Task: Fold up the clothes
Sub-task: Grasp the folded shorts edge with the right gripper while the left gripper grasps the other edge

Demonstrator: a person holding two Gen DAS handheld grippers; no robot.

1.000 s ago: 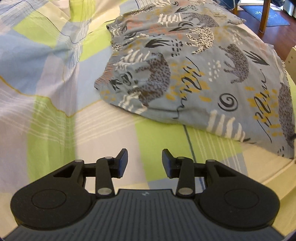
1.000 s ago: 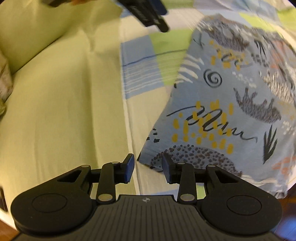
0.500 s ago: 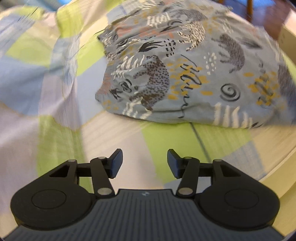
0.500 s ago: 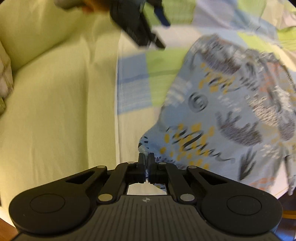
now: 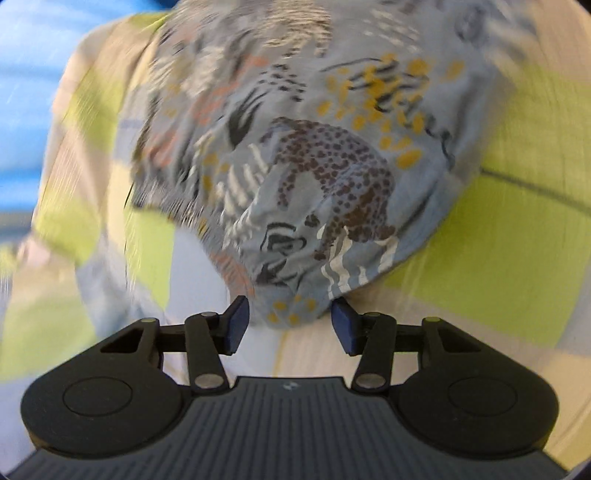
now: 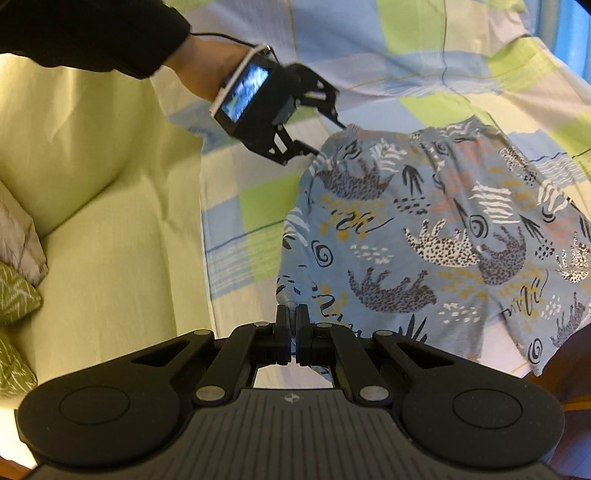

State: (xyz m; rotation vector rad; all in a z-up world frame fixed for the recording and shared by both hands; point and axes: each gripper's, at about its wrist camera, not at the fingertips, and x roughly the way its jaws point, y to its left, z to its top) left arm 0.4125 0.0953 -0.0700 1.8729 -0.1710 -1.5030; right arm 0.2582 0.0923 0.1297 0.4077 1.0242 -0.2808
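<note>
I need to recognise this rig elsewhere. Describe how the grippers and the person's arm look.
Both are matte black. The right gripper has a ribbed deck, two round caps, silver pivot pins and a small white logo. The left gripper matches it, with dark blue pads. Seen from the right wrist, it carries a white-edged lit screen, a thin cable and a black sleeve.

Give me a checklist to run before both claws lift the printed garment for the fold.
1. Right claw shut on the printed garment corner: ok.
2. Left claw open, straddling the other corner: ok.
3. Left claw closed on cloth: not ok.
4. Only the garment between the left fingers, not the checked bedsheet: cannot tell, view blurred.
5. Garment lying spread on the bed: ok, a few wrinkles.
6. Right claw gripping one layer only: cannot tell.
</note>
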